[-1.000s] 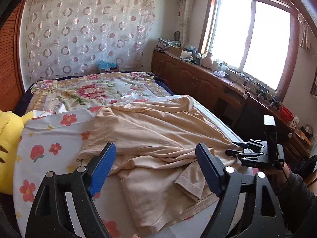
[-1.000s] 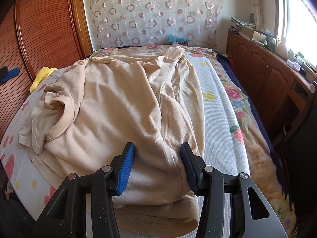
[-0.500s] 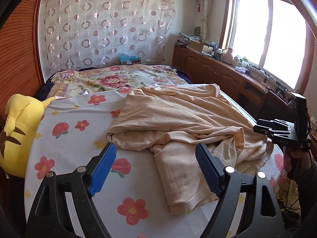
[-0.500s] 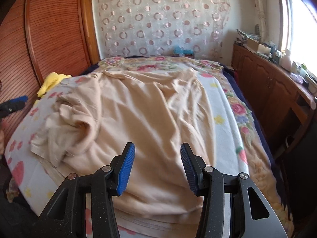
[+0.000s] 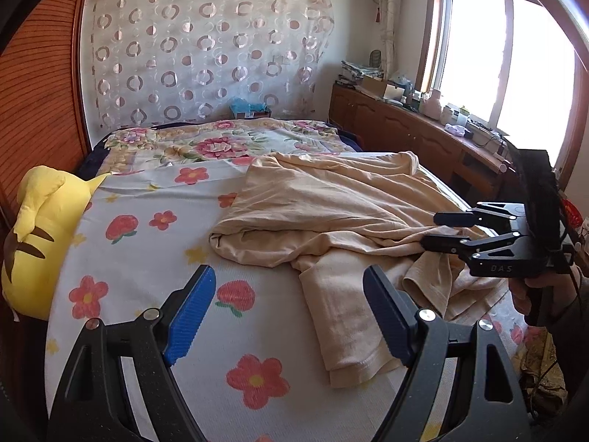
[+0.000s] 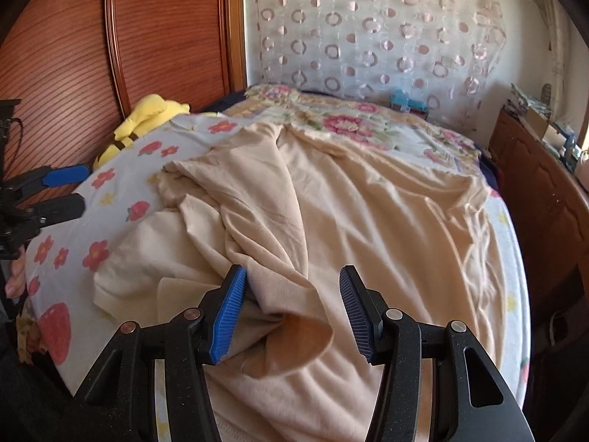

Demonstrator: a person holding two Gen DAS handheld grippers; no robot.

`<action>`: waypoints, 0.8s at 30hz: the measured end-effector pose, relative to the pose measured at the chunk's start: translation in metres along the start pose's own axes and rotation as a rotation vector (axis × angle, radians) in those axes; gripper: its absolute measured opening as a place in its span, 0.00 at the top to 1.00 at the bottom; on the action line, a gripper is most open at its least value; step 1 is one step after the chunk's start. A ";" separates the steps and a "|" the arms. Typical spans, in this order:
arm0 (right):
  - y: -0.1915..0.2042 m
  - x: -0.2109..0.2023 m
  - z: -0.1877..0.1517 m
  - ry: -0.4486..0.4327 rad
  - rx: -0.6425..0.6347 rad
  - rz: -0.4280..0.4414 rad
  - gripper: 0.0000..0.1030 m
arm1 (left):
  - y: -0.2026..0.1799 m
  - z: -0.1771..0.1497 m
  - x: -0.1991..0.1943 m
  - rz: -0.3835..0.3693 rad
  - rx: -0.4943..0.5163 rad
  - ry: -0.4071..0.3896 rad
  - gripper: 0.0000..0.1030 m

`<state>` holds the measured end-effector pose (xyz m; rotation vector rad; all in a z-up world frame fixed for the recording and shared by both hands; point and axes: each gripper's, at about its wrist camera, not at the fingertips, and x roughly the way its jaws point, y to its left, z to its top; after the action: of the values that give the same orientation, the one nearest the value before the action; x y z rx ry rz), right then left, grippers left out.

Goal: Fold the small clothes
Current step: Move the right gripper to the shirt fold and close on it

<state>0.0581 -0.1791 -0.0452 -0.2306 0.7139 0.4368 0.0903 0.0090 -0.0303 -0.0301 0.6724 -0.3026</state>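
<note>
Jaws wide on both grippers, nothing held. Right gripper (image 6: 292,309): sleeve (image 6: 294,335) of beige shirt (image 6: 368,202) lies btwn pads; you shd close low, near cuff. Left gripper (image 5: 289,313) over bare sheet (image 5: 147,258).

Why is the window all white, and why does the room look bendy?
In the left wrist view the window is blown out to white by daylight, so nothing outside shows. Both views are fisheye: the wooden wardrobe curves in the right wrist view, and dark corners ring both pictures. The beige garment stays sharp, with soft shadows in its folds.
</note>
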 end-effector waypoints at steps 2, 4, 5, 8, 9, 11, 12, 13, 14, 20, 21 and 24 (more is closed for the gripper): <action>-0.002 0.010 0.002 0.033 0.005 0.020 0.47 | 0.000 -0.001 0.000 -0.001 -0.001 0.002 0.20; -0.001 0.014 0.005 0.054 0.005 0.042 0.47 | 0.000 -0.003 0.001 -0.003 -0.004 0.003 0.20; 0.000 0.017 0.006 0.061 0.000 0.050 0.47 | 0.000 -0.004 0.002 -0.003 -0.007 0.003 0.20; 0.005 0.024 0.009 0.084 -0.018 0.070 0.47 | 0.000 -0.004 0.003 -0.008 -0.012 0.002 0.20; 0.006 0.026 0.010 0.092 -0.025 0.076 0.47 | -0.001 -0.005 0.003 -0.009 -0.012 0.002 0.20; 0.009 0.031 0.011 0.097 -0.041 0.072 0.47 | -0.002 -0.005 0.003 -0.010 -0.009 0.002 0.20; 0.010 0.032 0.011 0.099 -0.052 0.070 0.53 | -0.002 -0.006 0.002 -0.011 -0.008 0.001 0.20; 0.012 0.033 0.011 0.088 -0.060 0.066 0.67 | -0.002 -0.006 0.003 -0.010 -0.010 0.001 0.20; 0.013 0.031 0.012 0.075 -0.066 0.065 0.77 | -0.002 -0.006 0.003 -0.009 -0.011 0.002 0.20; 0.012 -0.008 0.020 -0.068 -0.052 0.074 0.91 | -0.003 -0.007 -0.001 -0.006 -0.016 -0.008 0.20; 0.010 -0.017 0.021 -0.094 -0.047 0.071 0.92 | -0.003 -0.007 -0.002 -0.006 -0.017 -0.010 0.20; 0.006 -0.044 0.026 -0.159 -0.038 0.061 0.92 | -0.004 -0.006 -0.005 -0.010 -0.017 -0.016 0.20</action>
<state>0.0408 -0.1782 0.0033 -0.2079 0.5579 0.5212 0.0822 0.0073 -0.0319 -0.0523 0.6594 -0.3057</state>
